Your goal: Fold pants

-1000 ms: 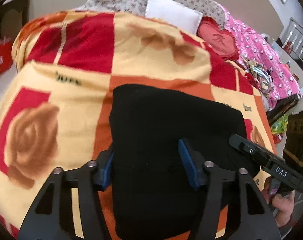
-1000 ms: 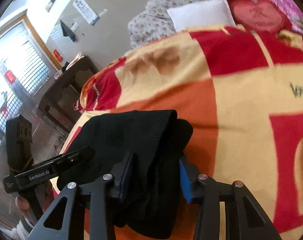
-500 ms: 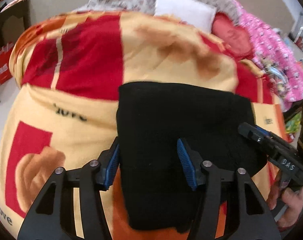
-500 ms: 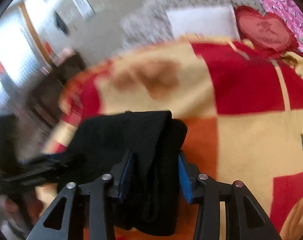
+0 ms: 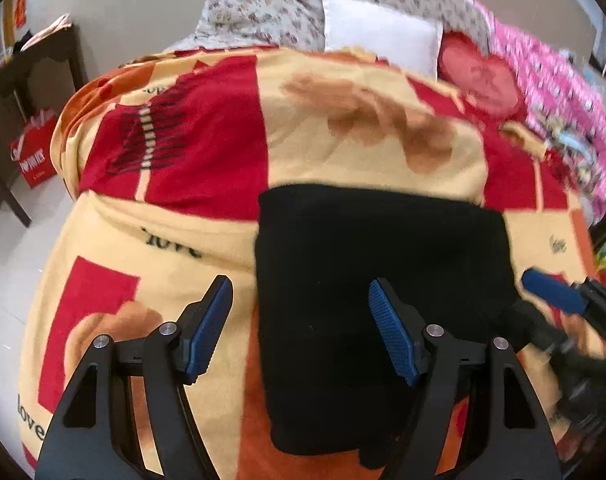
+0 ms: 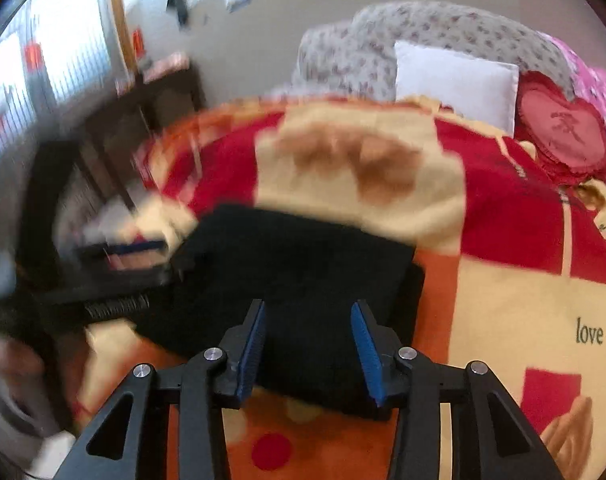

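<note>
On a red, orange and cream blanket (image 5: 207,220) covering the bed, folded black pants (image 5: 375,280) lie flat as a squarish block, long axis unclear. Left gripper (image 5: 301,326), jaws just widened, straddles the pants' left edge without pressing; right gripper (image 6: 309,350), jaws just narrowed, flanks the right end, contact unclear. Bare blanket beyond; pillows (image 5: 383,32), dark table (image 5: 19,80), wall.

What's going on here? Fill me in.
A person with a gripper in each hand is folding black pants on a red and yellow blanket. The pants lie folded into a compact rectangle. The left gripper has just opened and stands wide over their left edge; the right gripper straddles the other end, pads apparently not pressing.
</note>
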### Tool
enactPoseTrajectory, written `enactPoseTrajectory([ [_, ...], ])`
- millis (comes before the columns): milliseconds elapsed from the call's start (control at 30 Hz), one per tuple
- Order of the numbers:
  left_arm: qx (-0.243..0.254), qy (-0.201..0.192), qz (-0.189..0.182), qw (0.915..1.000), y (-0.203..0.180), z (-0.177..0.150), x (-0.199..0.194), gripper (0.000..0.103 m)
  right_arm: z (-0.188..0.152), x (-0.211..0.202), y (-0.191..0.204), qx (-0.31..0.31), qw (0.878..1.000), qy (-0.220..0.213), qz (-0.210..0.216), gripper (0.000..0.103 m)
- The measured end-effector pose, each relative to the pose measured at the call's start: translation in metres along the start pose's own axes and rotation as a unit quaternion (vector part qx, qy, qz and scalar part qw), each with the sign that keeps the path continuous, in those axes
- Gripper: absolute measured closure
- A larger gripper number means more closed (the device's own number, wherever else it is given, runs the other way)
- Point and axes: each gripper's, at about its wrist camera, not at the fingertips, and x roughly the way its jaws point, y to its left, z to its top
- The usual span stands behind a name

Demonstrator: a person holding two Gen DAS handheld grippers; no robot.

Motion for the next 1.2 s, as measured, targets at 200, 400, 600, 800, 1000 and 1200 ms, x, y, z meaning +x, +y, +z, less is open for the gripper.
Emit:
enactPoseTrajectory([
  [200,0.021,-0.02,0.02,0.9994,-0.011,-0.006,-0.003,0.032,-0.014,-0.006,-0.015,0.041,0.999,-0.014,0.018,0.062],
  [400,0.018,-0.066,0.035,0.9971,-0.013,-0.012,-0.035,0.032,-0.004,-0.027,-0.026,0.074,0.996,-0.042,0.004,0.062],
  [600,0.023,-0.083,0.064,0.9942,-0.019,-0.025,-0.056,0.032,0.001,-0.039,-0.015,0.08,0.996,-0.05,-0.007,0.061],
  [800,0.002,-0.082,0.067,0.9944,-0.015,-0.037,-0.068,0.032,-0.003,-0.049,-0.007,0.084,0.995,-0.059,-0.007,0.059],
  [1000,-0.003,-0.1,0.068,0.9927,-0.015,-0.046,-0.084,0.032,-0.007,-0.053,0.003,0.081,0.995,-0.058,-0.006,0.058],
  [1200,-0.001,-0.102,0.075,0.9919,-0.015,-0.051,-0.087,0.032,-0.007,-0.056,0.01,0.076,0.995,-0.059,-0.006,0.058],
])
